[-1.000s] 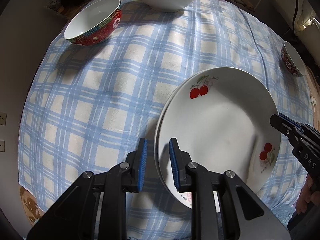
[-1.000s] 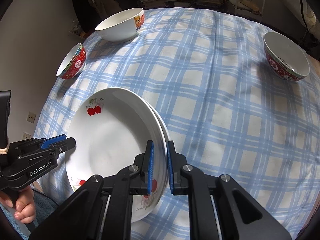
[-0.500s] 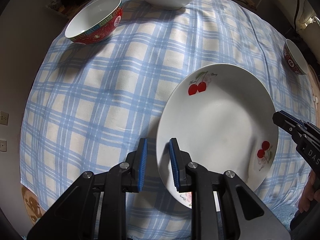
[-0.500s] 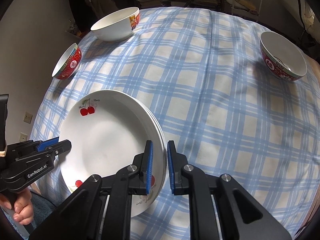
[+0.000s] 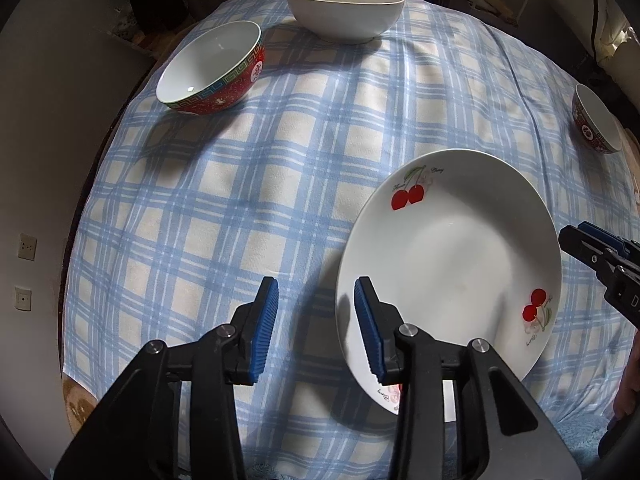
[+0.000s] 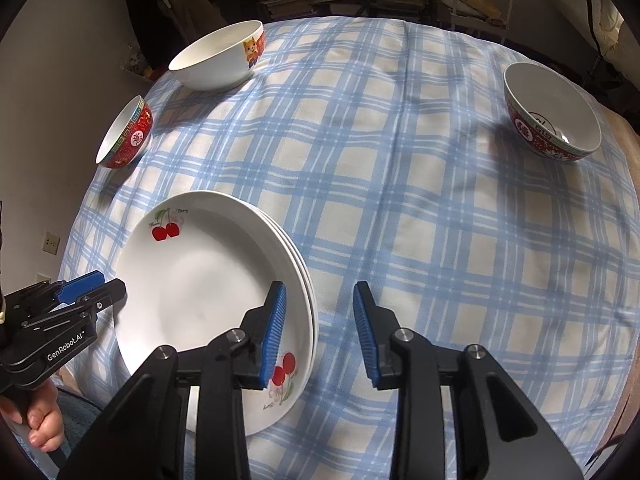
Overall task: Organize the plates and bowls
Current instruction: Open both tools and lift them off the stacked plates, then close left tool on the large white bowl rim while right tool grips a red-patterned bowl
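Your left tongs (image 5: 316,328) are spreading, their blue pads clear of the rim of the white cherry-printed ceramic plates (image 5: 448,264); the rim runs just inside the right pad, with only cloth between the two. Your right tongs (image 6: 320,332) are spreading too, released at the opposite edge of the plates (image 6: 200,280): the left pad hangs over the rim, the right over bare cloth.

The plates rest near the front edge of the counter, on its blue-and-white checked tablecloth (image 5: 260,184). Only the right wrist view shows their stacked rims, at least three deep; the left wrist view shows a single face.

Farther back on the left sits a red patterned bowl with a white inside (image 5: 212,68), and beyond it a plain white bowl (image 5: 344,10). The right wrist view alone shows a small cartoon animal on the white bowl (image 6: 218,58). A second red patterned bowl (image 6: 552,114) stands far right; the left wrist view catches only part of it.
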### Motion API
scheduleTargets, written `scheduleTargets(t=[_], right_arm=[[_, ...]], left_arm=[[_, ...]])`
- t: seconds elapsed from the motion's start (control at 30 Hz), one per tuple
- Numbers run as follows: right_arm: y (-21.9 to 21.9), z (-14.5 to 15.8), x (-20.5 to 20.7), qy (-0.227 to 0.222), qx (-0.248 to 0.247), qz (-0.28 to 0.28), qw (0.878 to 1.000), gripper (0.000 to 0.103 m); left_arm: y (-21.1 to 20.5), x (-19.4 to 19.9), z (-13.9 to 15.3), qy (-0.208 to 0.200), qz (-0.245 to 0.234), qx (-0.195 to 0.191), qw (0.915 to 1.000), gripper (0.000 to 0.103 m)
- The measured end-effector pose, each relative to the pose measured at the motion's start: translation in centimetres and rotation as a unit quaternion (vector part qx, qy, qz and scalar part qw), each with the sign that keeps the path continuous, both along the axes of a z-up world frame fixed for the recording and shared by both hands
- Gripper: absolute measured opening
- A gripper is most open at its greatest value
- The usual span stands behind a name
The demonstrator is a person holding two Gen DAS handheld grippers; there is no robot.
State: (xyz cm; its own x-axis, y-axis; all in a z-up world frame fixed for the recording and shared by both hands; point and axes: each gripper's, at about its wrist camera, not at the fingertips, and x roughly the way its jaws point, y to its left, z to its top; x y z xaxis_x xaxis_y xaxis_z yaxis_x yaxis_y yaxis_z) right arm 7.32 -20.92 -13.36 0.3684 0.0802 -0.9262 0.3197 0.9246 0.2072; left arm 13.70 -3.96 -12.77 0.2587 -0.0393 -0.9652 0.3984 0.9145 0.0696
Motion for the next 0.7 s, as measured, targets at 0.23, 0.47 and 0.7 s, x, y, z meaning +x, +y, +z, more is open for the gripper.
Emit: scheduleTargets(t=[0.23,0.47,0.7], right_arm=[[-0.4,2.5,-0.1,-0.029,-0.015,-0.012,0.999,0.082],[-0.4,6.0,2.0,-0.064,-0.034,-0.010,0.997,0.098],[-0.8,8.9,4.8,-0.095,-0.061,0.004,0.994,0.099]], left_arm=[[1.0,0.1,2.7,-0.054,0.006,0.016,0.9984,0.081],[1.2,2.5,5.6,-0.042,0.011,-0.014,0.9990,0.084],[1.5,7.3,8.3,-0.057,0.037,-0.028,0.9973,0.086]])
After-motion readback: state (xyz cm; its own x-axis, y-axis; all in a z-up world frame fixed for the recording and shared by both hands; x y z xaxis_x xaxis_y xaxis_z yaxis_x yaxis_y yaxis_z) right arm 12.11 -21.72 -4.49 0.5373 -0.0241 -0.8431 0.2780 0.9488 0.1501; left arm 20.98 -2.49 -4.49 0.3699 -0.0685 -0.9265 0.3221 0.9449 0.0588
